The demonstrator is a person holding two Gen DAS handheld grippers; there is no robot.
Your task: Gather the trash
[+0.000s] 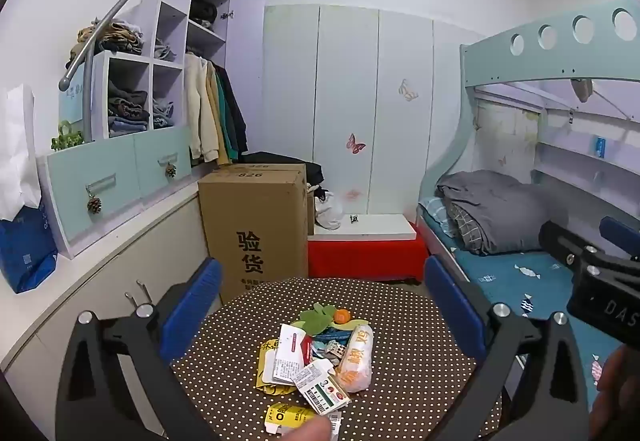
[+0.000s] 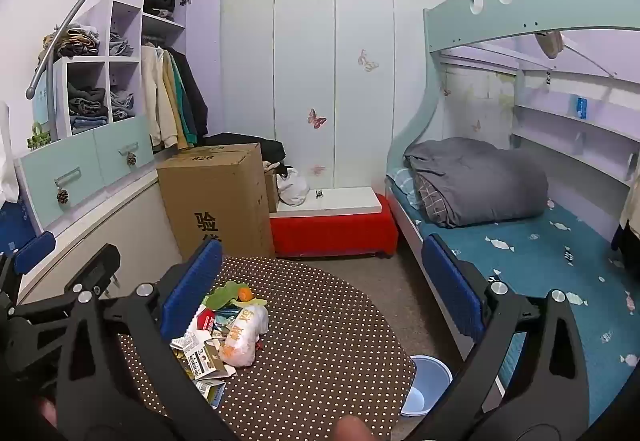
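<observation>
Between and below the wide-spread fingers of the left gripper (image 1: 322, 315), a wrapper pile (image 1: 320, 361) crowds the dotted table (image 1: 408, 321); the right gripper (image 2: 322, 299), equally wide, hangs right of it, pail (image 2: 426, 381) nearer.

A round table covered in brown cloth (image 1: 400, 321) is patterned with small white dots. On it, a white plastic bag printed with orange characters (image 1: 357, 359), a yellow flat packet (image 1: 286, 416), a green leaf-shaped piece (image 1: 318, 317) and a small orange ball (image 1: 342, 316) are seen. Blue pads are carried on black gripper fingers (image 1: 188, 311). A teal bed sheet (image 2: 540, 253) is printed with white fish, a grey quilt (image 2: 476, 181) is plain, and pink butterflies mark the pale wardrobe doors (image 2: 304, 81). A light blue plastic bin (image 2: 426, 385) and a red cloth-covered bench (image 2: 332, 233) are shown.
</observation>
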